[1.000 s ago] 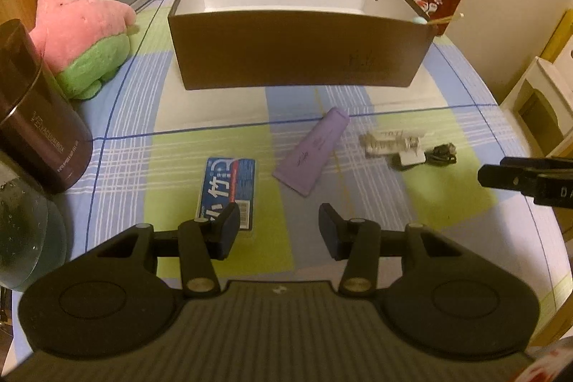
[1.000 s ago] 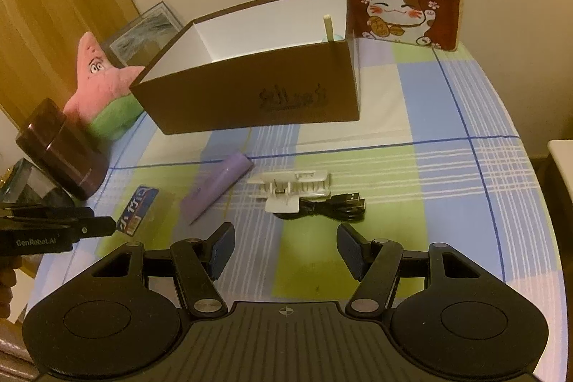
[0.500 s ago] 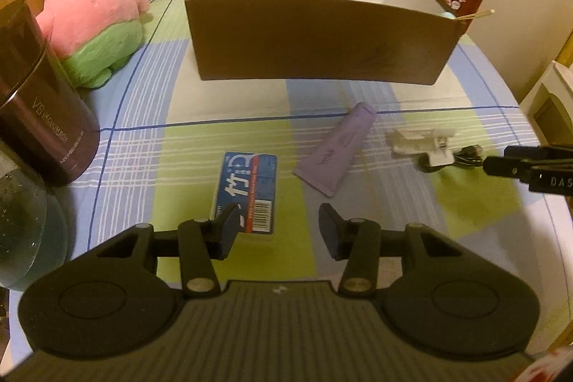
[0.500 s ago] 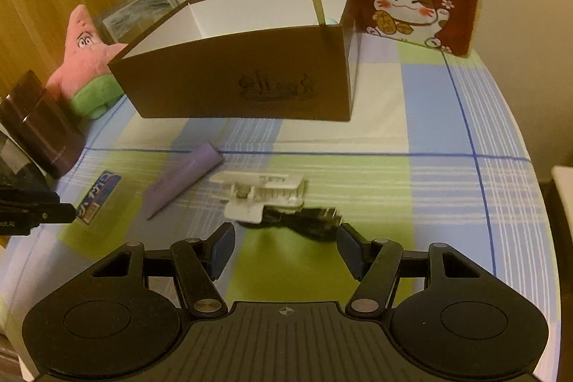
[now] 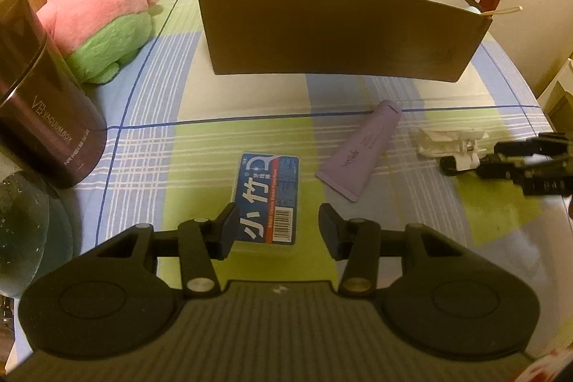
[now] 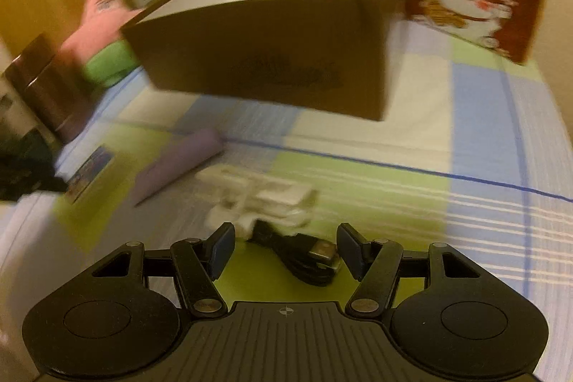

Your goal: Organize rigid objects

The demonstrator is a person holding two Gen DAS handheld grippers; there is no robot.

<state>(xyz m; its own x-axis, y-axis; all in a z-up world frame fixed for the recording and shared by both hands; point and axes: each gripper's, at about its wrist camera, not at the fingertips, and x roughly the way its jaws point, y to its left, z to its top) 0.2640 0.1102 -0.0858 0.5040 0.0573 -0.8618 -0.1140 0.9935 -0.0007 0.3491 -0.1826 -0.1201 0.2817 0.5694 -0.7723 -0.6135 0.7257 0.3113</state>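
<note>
L gripper (image 5: 276, 231) hung open over the blue pack (image 5: 269, 199); R gripper (image 6: 284, 249) was open w/ the black cable (image 6: 304, 256) between its jaws, nothing held. Best: center each item, drop low, squeeze squarely, then lift to the box (image 5: 336, 34).

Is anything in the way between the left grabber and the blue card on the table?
Nothing visible is. The left gripper is open, right over the near end of the blue card, with only bare tablecloth around it.
</note>
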